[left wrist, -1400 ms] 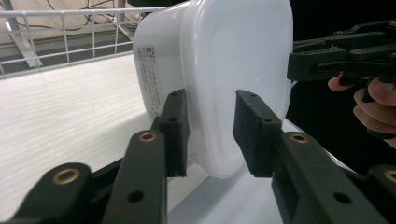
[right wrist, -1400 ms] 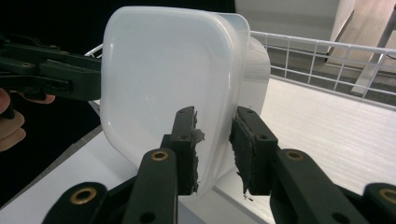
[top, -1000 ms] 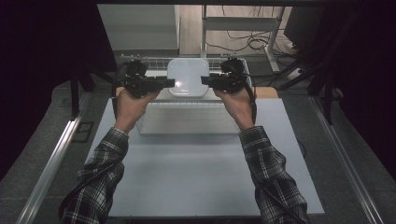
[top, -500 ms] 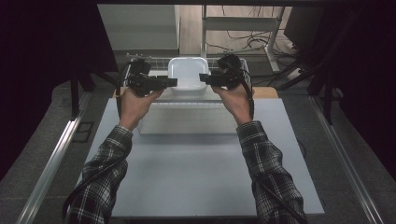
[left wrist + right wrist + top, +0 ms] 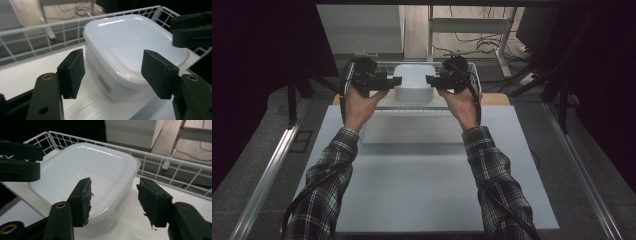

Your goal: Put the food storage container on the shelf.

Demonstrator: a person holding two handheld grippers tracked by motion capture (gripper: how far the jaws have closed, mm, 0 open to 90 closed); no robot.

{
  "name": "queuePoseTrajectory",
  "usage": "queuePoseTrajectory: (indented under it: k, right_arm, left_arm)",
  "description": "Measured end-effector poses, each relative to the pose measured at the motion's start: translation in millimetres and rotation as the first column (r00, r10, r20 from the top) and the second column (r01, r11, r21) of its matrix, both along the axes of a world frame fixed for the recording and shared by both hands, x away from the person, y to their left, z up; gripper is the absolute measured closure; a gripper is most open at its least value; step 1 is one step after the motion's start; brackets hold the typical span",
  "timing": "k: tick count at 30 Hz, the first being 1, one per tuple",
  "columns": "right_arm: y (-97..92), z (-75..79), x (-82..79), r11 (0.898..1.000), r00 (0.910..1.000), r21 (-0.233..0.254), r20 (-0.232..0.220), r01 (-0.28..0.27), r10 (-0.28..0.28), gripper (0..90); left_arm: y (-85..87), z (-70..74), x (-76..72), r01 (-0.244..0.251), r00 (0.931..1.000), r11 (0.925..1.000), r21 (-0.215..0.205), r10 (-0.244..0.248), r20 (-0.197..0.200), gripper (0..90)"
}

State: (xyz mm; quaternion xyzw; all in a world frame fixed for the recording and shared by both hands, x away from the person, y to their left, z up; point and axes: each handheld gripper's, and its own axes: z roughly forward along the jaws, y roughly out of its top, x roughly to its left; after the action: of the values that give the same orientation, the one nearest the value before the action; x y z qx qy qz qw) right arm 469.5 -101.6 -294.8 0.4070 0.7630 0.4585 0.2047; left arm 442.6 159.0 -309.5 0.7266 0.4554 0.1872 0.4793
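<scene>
I've set the white container [image 5: 413,82] in the wire basket [image 5: 474,80]; both my left gripper [image 5: 112,72] and right gripper [image 5: 113,200] have just been opening, nothing pinched, so next I back away

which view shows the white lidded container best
The left gripper view: the white lidded container sits close, with lid, side wall and the wire basket behind it clear. The right gripper view shows it equally near from the opposite side. The high view shows it small, between both grippers.
</scene>
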Motion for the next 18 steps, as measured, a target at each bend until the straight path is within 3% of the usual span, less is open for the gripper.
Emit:
queuePoseTrajectory:
  k: [5,8,11,16,18]
  right_arm:
    - [-6.7,3.2,-3.7,0.998,0.9988,0.04,0.017,-0.047,0.047,26.7]
    - [-7.7,0.9,-7.8,0.996,0.997,0.036,0.015,-0.076,0.076,14.1]
    - [-7.8,-3.6,-13.6,0.994,0.994,0.017,0.014,-0.109,0.109,7.5]
    - [-9.6,-10.8,-21.9,0.991,0.9911,0.007,0.016,-0.132,0.132,3.2]
    - [-11.9,-15.2,-26.7,0.989,0.9887,0.005,0.021,-0.149,0.149,1.8]
  left_arm:
    - [2.8,0.5,-5.8,0.068,0.9977,0.9967,-0.044,-0.068,0.0,26.3]
    - [4.6,-2.4,-9.3,0.111,0.9937,0.9914,-0.069,-0.112,-0.007,20.7]
    - [6.2,-7.1,-15.1,0.153,0.9878,0.9852,-0.077,-0.155,-0.016,14.4]
    - [7.5,-12.5,-21.8,0.177,0.984,0.9805,-0.087,-0.178,-0.008,8.6]
    - [7.3,-16.7,-27.7,0.194,0.981,0.9787,-0.068,-0.194,0.007,7.8]
